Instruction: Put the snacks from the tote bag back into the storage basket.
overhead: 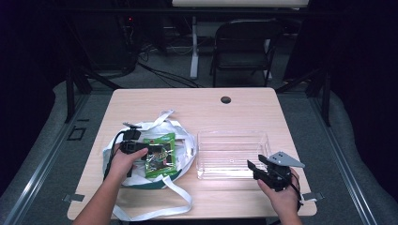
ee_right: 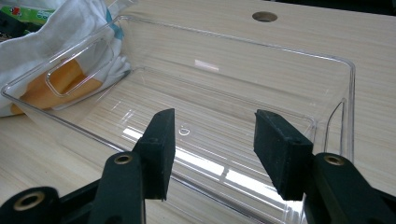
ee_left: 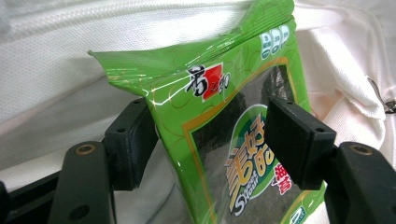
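On the wooden worktop (overhead: 197, 108), a white tote bag (overhead: 180, 136) lies left of an empty clear plastic bin (overhead: 233, 154). The left claw (ee_left: 212, 140) straddles a green seaweed snack packet (ee_left: 219, 93) over the bag, jaws apart; the right claw (ee_right: 212, 149) gapes wide before the bin.

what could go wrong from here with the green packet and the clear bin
1. The left gripper has its jaws either side of the green packet, which is glossy and crinkled; a thin grip might slip as it lifts.
2. The packet lies on the white bag, so loose cloth or a strap might get pinched or dragged along.
3. The clear bin looks light; the right gripper, open at its near edge, might nudge it.
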`<action>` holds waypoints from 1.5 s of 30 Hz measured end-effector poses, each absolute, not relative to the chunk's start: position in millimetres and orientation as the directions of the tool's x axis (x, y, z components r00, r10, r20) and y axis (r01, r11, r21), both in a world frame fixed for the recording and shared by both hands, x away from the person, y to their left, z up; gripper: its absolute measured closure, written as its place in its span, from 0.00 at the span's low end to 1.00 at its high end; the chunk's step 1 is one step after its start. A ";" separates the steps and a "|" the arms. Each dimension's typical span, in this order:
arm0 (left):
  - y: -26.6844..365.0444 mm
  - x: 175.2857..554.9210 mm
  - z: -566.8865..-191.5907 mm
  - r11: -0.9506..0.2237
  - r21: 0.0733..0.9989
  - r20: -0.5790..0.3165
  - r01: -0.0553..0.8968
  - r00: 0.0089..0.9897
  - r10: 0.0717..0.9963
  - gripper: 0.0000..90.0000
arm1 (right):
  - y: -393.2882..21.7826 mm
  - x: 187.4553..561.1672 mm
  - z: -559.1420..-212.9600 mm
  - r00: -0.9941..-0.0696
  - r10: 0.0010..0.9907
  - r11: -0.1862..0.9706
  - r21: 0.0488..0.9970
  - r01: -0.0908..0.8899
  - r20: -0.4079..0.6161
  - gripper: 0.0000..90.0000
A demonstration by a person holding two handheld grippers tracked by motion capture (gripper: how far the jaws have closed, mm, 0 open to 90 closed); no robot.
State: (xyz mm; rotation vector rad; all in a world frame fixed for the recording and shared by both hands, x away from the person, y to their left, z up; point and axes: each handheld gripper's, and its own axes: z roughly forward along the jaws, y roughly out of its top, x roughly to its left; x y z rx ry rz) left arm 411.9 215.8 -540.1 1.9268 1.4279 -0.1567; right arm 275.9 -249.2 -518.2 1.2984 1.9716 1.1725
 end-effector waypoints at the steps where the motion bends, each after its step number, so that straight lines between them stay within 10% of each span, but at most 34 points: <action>1: 215.2 412.1 -540.7 -0.124 0.472 -0.492 0.873 0.378 0.784 0.39 | -249.0 275.9 -518.2 -0.420 0.906 0.174 0.863 0.475 0.048 0.54; 45: 224.3 401.5 -528.1 -0.150 0.531 -0.547 0.834 0.473 0.691 0.59 | -248.5 275.5 -518.7 -0.421 0.906 0.178 0.866 0.466 0.041 0.54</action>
